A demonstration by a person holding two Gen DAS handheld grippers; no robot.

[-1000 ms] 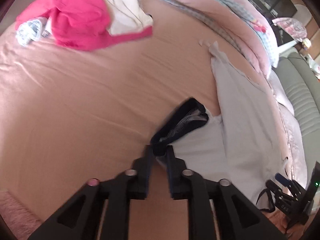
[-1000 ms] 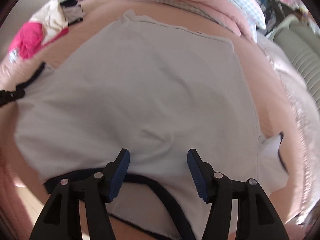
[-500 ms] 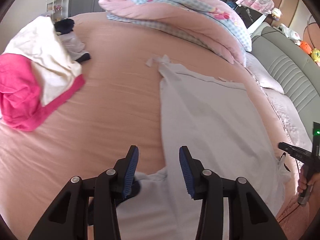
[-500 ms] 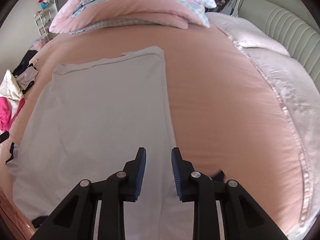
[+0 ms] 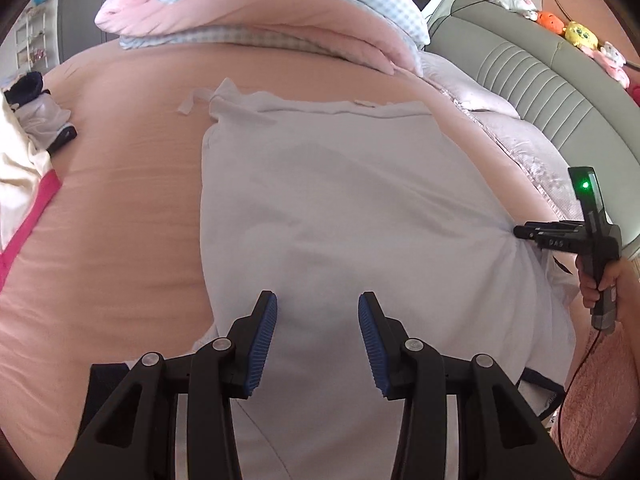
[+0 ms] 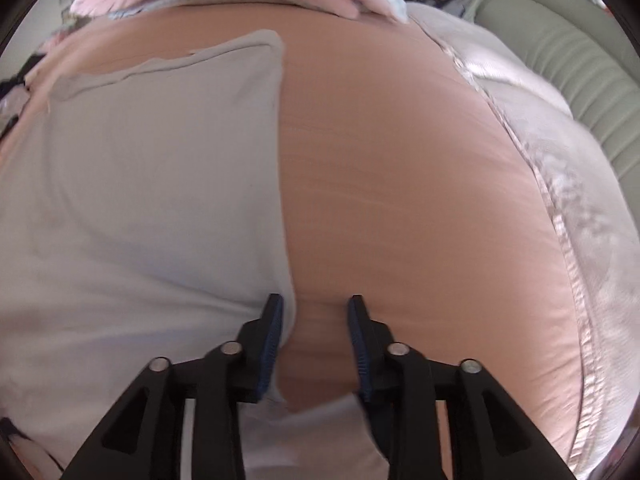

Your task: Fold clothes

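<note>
A pale grey-white garment (image 5: 340, 208) lies spread on the pink bed sheet (image 5: 120, 200), with dark navy trim at its near corners. My left gripper (image 5: 318, 340) is open and empty above the garment's near part. My right gripper (image 6: 316, 340) is open at the garment's right edge (image 6: 160, 200), its left finger over the cloth, its right finger over bare sheet. The right gripper also shows in the left wrist view (image 5: 560, 236), its tip at the bunched right edge of the garment.
A folded pink and blue-checked quilt (image 5: 260, 12) lies at the far end. A pile of pink, cream and dark clothes (image 5: 24, 152) sits at the left. A grey padded headboard (image 5: 540, 92) and a satin pillow (image 6: 540, 160) are on the right.
My left gripper let go of the navy-trimmed corner, opened and swung right over the garment. My right gripper closed half a second ago and has opened again at the garment's right edge.
</note>
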